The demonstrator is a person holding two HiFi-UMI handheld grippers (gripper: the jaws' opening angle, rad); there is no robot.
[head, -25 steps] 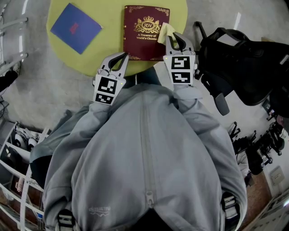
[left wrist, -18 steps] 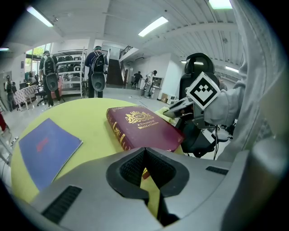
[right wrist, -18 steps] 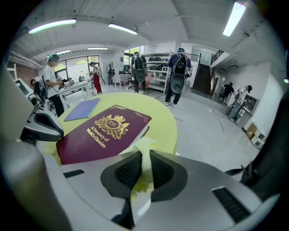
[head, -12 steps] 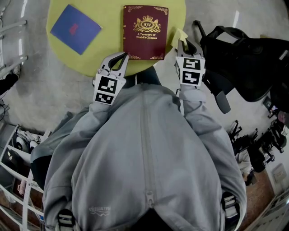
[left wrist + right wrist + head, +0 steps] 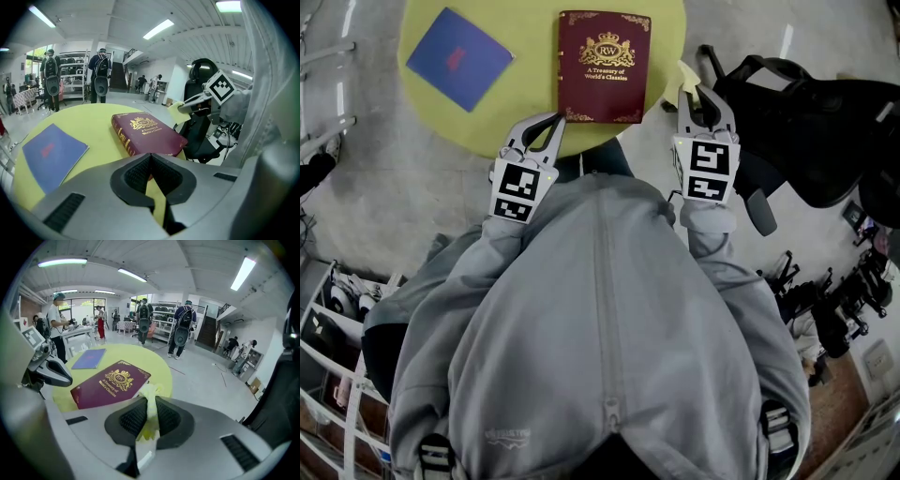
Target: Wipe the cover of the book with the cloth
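Note:
A maroon book (image 5: 603,66) with a gold crest lies shut on the round yellow-green table (image 5: 525,108). It also shows in the left gripper view as the book (image 5: 147,133) and in the right gripper view as the book (image 5: 110,383). My right gripper (image 5: 695,92) is shut on a small yellow cloth (image 5: 686,73) just past the table's right edge, apart from the book. The cloth (image 5: 149,399) sticks up between the jaws of that gripper (image 5: 149,405). My left gripper (image 5: 546,127) hangs over the table's near edge, shut and holding nothing (image 5: 150,161).
A thin blue booklet (image 5: 457,58) lies on the table's left part. A black office chair (image 5: 806,131) stands close on the right, next to my right gripper. People with backpacks stand by shelves far across the room (image 5: 180,331).
My right gripper has carried the cloth rightward off the book's cover to beyond the table's edge. The left gripper and the book have stayed put.

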